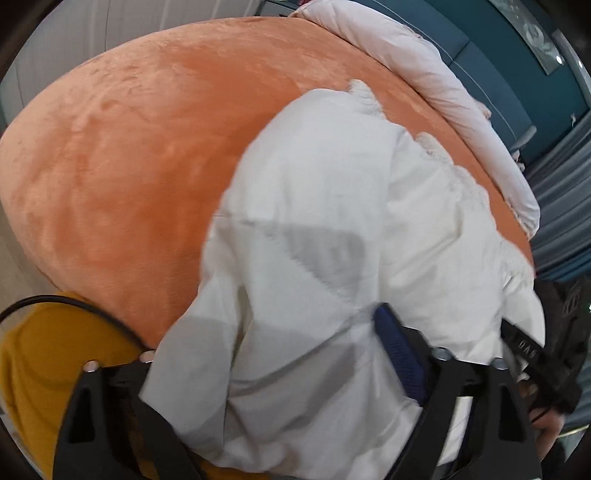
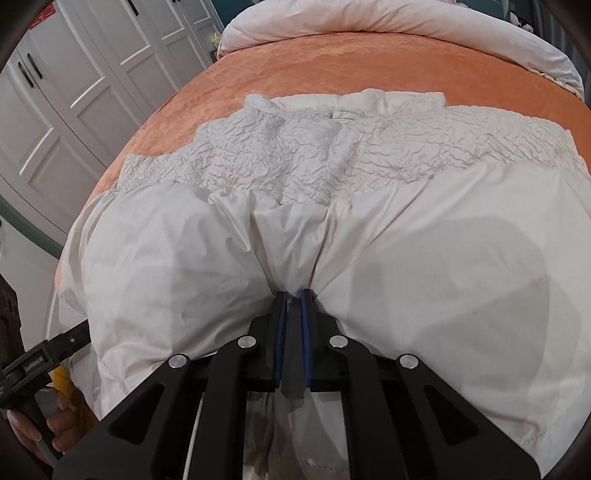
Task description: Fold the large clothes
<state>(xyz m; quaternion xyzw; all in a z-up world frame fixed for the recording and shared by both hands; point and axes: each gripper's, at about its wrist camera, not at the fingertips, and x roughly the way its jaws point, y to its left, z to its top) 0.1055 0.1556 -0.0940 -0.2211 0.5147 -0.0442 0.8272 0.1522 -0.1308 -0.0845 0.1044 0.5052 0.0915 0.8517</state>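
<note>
A large white garment (image 2: 424,258) lies spread on the orange bed cover (image 2: 332,62); its far part is crinkled, its near part smooth. My right gripper (image 2: 294,293) is shut on a gathered fold of the smooth fabric at the near edge. In the left wrist view the same garment (image 1: 332,184) bulges between the widely spread jaws of my left gripper (image 1: 266,332). Its right blue pad (image 1: 399,354) shows beside the cloth, and the cloth drapes over and hides the other finger. I see no pinch there.
A rolled pale duvet (image 2: 388,18) lies across the far end of the bed. White wardrobe doors (image 2: 74,92) stand to the left, a teal wall (image 1: 517,74) beyond the bed. A yellow garment on the person (image 1: 37,369) and a black cable (image 1: 74,302) are near the left gripper.
</note>
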